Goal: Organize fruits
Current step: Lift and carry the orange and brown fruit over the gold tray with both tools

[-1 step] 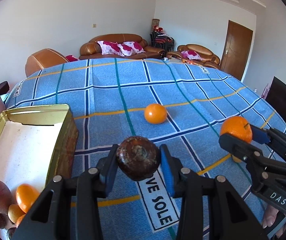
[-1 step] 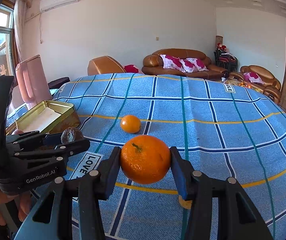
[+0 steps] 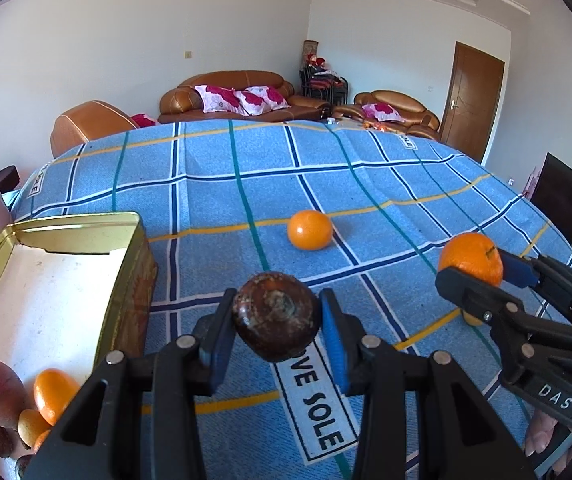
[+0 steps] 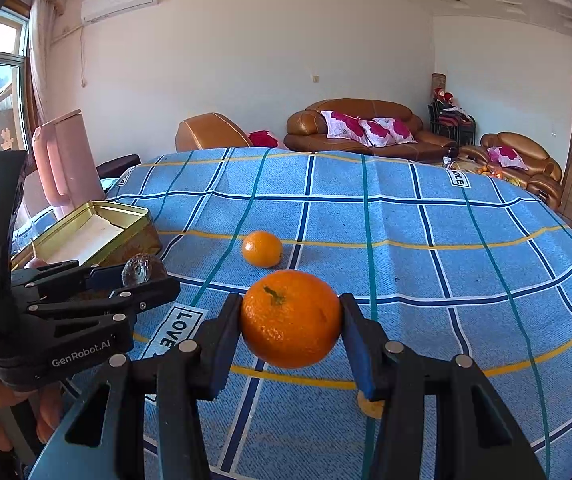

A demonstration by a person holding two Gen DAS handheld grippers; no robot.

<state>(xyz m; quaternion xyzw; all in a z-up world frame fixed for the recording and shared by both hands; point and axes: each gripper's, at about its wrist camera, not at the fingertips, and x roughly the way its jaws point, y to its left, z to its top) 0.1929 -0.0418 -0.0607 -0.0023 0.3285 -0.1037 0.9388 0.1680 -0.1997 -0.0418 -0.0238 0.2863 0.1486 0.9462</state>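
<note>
- Left hand-held gripper (image 3: 276, 322) grasping a dark brown fruit (image 3: 276, 316); carry toward the tin (image 3: 126, 276) at nine o'clock.
- Right hand-held gripper (image 4: 290, 320) grasping an orange (image 4: 290, 319); keep clear.
- Spare orange (image 3: 309, 229) lies on the desk (image 3: 270, 176) at twelve o'clock.

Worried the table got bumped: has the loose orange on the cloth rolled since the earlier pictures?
No. The loose orange sits on the same yellow stripe as before.

Loose orange (image 3: 309, 235) sits alone on open blue cloth (image 3: 214, 184).
</note>
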